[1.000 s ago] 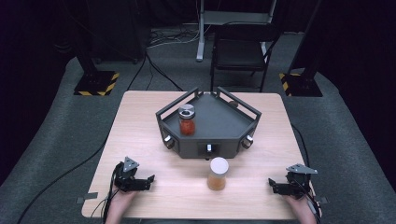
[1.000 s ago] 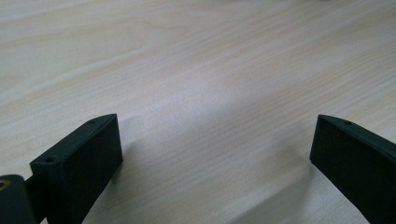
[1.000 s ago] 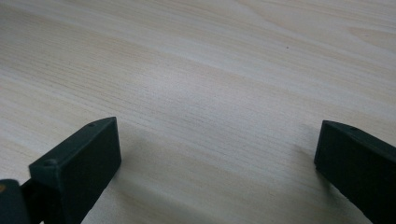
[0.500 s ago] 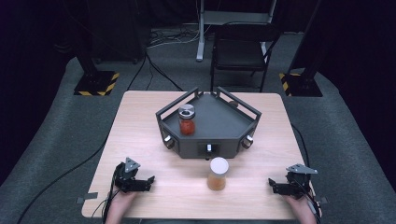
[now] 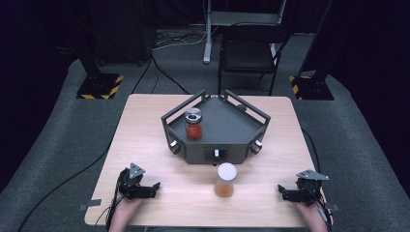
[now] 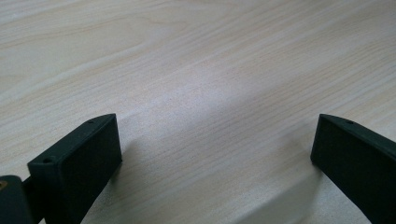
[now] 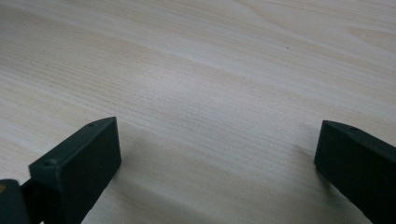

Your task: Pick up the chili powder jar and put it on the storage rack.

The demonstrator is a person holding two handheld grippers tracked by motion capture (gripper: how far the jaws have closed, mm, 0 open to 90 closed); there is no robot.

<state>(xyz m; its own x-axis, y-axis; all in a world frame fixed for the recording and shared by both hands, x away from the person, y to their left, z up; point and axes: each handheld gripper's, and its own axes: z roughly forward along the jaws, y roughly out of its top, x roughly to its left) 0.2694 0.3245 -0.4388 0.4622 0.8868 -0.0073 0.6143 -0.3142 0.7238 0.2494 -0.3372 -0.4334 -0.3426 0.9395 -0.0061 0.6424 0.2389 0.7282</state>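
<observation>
A jar of red contents with a grey lid (image 5: 193, 124) stands inside the dark angular tray (image 5: 227, 126) at the table's middle. A second jar with a white lid and orange-brown contents (image 5: 226, 180) stands on the bare wood just in front of the tray. My left gripper (image 5: 153, 189) rests near the front left edge, held by a hand, its jaws wide apart over bare wood (image 6: 210, 140). My right gripper (image 5: 281, 191) rests at the front right, also open with only wood (image 7: 219, 140) between its jaws. Both point inward toward the white-lidded jar.
The light wooden table (image 5: 145, 130) stands on grey carpet. Behind it are a black chair (image 5: 249, 53), a metal stand post (image 5: 208, 34) and two black bases with yellow-striped edges (image 5: 99, 86) (image 5: 312, 87). Cables trail from both grippers.
</observation>
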